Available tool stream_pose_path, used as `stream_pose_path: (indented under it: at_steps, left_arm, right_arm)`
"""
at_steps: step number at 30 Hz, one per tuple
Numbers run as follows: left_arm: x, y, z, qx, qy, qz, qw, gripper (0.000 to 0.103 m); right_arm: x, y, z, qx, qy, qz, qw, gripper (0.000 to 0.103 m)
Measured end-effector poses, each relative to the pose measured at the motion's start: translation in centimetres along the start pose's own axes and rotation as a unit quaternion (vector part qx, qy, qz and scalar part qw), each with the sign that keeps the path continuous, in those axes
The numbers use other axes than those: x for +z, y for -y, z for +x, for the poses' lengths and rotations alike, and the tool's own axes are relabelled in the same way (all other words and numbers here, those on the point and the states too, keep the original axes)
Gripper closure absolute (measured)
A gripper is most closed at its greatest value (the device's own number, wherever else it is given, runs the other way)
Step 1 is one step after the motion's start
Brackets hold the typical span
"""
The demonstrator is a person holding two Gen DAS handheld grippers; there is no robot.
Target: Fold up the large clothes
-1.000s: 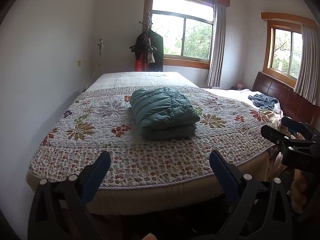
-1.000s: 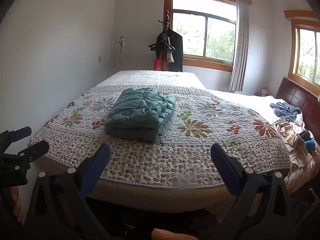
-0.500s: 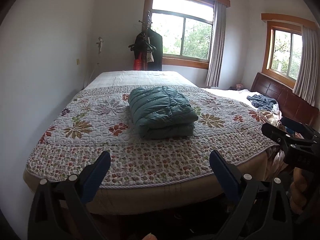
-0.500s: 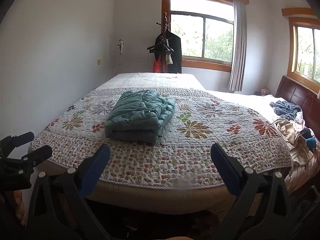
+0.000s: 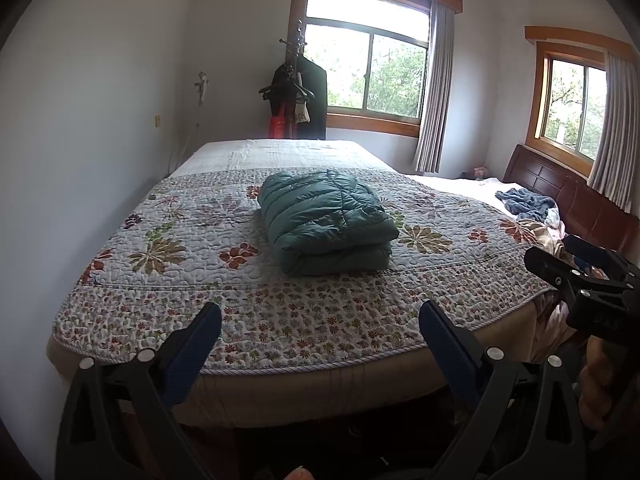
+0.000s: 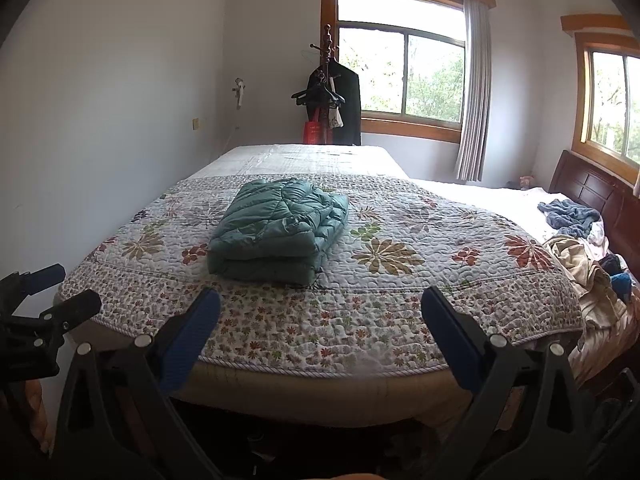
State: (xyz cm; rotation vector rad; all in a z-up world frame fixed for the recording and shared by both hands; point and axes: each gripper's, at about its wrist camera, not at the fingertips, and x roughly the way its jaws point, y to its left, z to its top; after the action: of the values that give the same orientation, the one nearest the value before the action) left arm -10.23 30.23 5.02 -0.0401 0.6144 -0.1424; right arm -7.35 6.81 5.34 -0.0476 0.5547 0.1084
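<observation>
Our left gripper (image 5: 320, 322) is nearest to us, its two blue-padded fingers spread wide apart and empty, held short of the near edge of the bed (image 5: 320, 384). Our right gripper (image 6: 320, 312) is the same: fingers wide apart, nothing between them, just short of the mattress edge. In the left wrist view the right gripper shows from the side at about 3 o'clock; in the right wrist view the left gripper shows at about 9 o'clock. Neither touches the bed or any cloth.

Beyond the fingers lies a floral quilt (image 5: 168, 248) covering the near part of the bed, with small flowers along its border and larger blooms further in. On the quilt, toward 12 o'clock from both grippers and well apart from them, rests the teal puffer jacket (image 5: 326, 220), folded into a thick, compact stack of layers, its folded edge facing us.

At about 2 o'clock, along the right side of the bed, sits a loose heap of clothes (image 6: 580, 276), and past it a crumpled blue garment (image 6: 568, 216) near the dark wooden headboard (image 6: 592, 188).

Farthest away, at 12 o'clock, a coat rack (image 6: 330, 92) with dark clothing stands before a wood-framed window (image 6: 400, 68) with a grey curtain (image 6: 474, 92).
</observation>
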Motion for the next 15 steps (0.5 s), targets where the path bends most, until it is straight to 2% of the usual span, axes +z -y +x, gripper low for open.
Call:
stream_pose_path:
  at_steps: [15]
  left_arm:
    - [0.08, -0.18, -0.14, 0.005, 0.002, 0.000, 1.0000, 0.004]
  right_arm:
    - [-0.20, -0.23, 0.11, 0.004, -0.004, -0.002, 1.000, 0.003]
